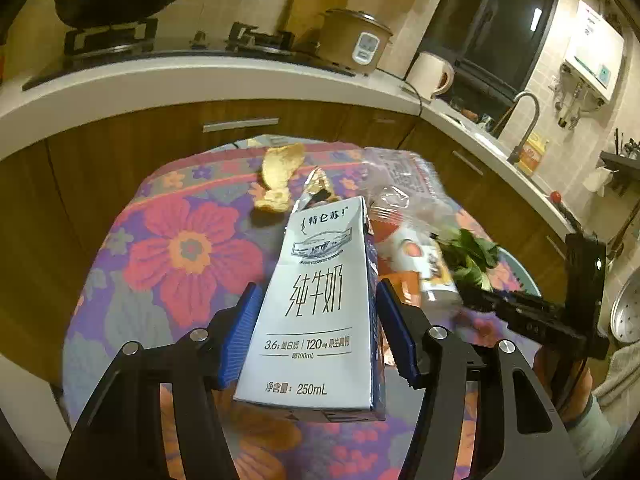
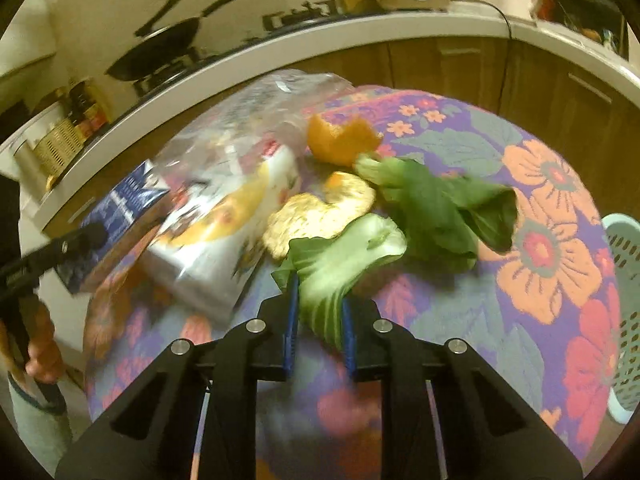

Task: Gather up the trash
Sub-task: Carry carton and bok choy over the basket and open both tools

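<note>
My left gripper (image 1: pixel 318 332) is clamped on the milk carton (image 1: pixel 316 304), lifted just above the table (image 1: pixel 176 248). My right gripper (image 2: pixel 320 332) pinches a bok choy stalk (image 2: pixel 340 264) beside the peel (image 2: pixel 320 216). I judge the limp stalk could slip free, and the basket (image 2: pixel 628 264) sits well off to its right.

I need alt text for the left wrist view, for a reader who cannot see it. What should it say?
The left gripper holds a white 250 mL milk carton between its blue pads, above a round table with a flowered cloth. Behind the carton lie a piece of peel, a clear plastic bag and green leaves. The kitchen counter carries a stove and pan.
</note>
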